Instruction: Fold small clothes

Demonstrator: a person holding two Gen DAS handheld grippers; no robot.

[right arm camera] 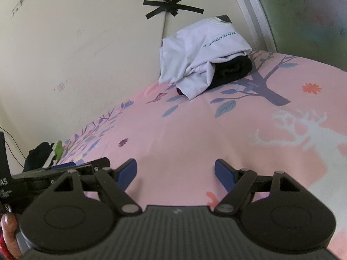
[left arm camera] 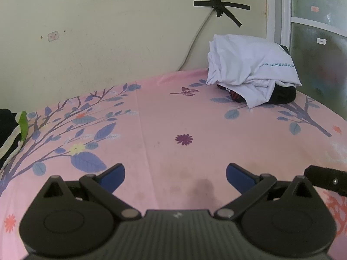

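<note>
Pink floral bedsheet (left arm camera: 164, 117) fills both views, its middle bare under the tools. Cream wall (left arm camera: 97, 32) along the far edge; frosted window (left arm camera: 314, 43) at the far right corner.

Clothes pile sits at that far right corner: white T-shirt (left arm camera: 245, 62) with teal lettering, draped loosely over a black garment (left arm camera: 284, 94), with a red-patterned piece peeking out beneath. Second heap, black/white striped with green (left arm camera: 15, 130), at the left edge of the bed.

Left gripper (left arm camera: 175, 176): jaws spread wide, nothing between them, hovering over bare sheet. Right gripper (right arm camera: 175, 173): same, released and empty.

Step in hand, as I read it: fetch a garment to the middle.
- Take the white tee first; it's on top.
- Pinch one layer at a hem or shoulder, not the bunched middle.
- Lift clear of the black piece before dragging, or both come along.
- Lay it flat in the middle and smooth it before any fold.
</note>
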